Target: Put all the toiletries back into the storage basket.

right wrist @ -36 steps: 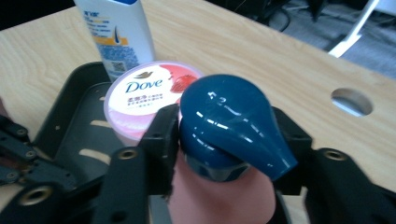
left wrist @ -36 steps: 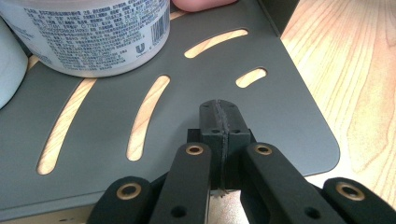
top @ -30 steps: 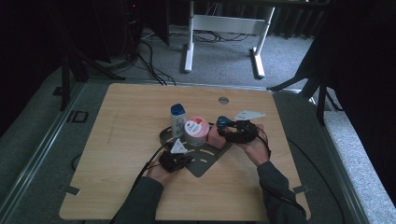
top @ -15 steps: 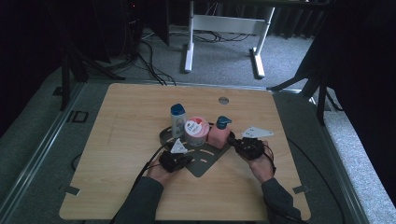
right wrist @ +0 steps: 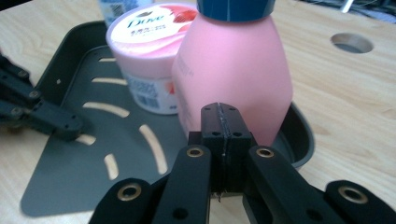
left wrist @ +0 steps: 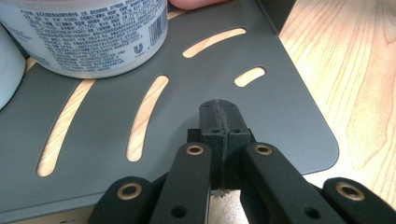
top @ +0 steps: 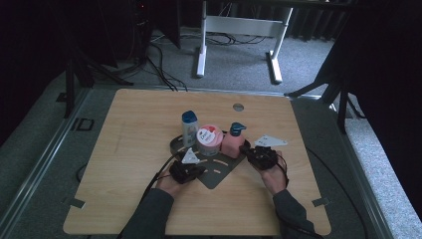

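High view: a wooden surface [top: 129, 149] carrying a dark grey slotted tray [top: 219, 172], on whose far part stand three containers.

Hidden or cut off: in the left gripper view, the white jar [left wrist: 88, 37] is cropped at the top edge and its small print is too fine to read, apart from a barcode. In the right gripper view, the pink bottle [right wrist: 233, 70] loses its blue cap [right wrist: 236, 8] to the top edge and covers part of the jar [right wrist: 147, 60] behind it. The tall bottle [top: 189, 128] at about 10 o'clock of the jar is hard to make out; its label is illegible.

Materials and shapes: the tray is matt metal or plastic with a raised rim at its far side, rounded corners and elongated curved slots through which the wood grain shows. The pink bottle is smooth, shouldered and tapering upward. The jar is a squat cylinder with a pink-and-white lid.

Writing: "Dove" is readable on the jar lid.

Grippers: the left gripper [left wrist: 219, 109] lies over the tray's near flat part at about 6 o'clock of the jar, its fingers pressed together on nothing. The right gripper [right wrist: 224, 116] sits just before the pink bottle's base at the tray's right rim; its fingers have just been closing and meet, with nothing between them.
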Action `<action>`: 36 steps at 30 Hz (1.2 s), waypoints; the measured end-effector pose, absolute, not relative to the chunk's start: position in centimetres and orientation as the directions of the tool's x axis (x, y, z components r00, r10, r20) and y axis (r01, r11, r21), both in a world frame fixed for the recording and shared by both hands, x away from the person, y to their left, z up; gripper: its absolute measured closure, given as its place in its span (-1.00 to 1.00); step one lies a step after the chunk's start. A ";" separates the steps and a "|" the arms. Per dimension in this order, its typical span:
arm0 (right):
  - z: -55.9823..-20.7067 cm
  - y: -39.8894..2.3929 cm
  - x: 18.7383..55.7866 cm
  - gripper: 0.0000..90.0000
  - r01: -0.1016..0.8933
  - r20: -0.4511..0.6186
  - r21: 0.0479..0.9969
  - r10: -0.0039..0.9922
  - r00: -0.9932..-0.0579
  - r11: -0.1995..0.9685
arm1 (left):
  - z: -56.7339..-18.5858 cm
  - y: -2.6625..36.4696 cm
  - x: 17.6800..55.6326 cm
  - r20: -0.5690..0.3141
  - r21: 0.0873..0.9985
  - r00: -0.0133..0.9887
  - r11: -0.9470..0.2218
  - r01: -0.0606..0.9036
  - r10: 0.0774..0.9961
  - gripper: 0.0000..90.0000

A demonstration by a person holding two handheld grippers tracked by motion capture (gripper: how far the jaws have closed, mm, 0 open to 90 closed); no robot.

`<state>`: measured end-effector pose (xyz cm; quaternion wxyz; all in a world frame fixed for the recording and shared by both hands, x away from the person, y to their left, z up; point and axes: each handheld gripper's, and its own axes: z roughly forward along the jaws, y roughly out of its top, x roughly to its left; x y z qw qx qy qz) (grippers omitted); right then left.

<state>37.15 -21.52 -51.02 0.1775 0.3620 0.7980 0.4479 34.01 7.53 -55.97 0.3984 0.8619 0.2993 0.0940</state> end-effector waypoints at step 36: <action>-52.0 -21.6 37.8 0.97 0.440 0.055 0.839 0.756 -0.653 0.319 | -56.0 7.5 34.0 -0.078 0.744 0.799 -0.498 0.445 0.596 1.00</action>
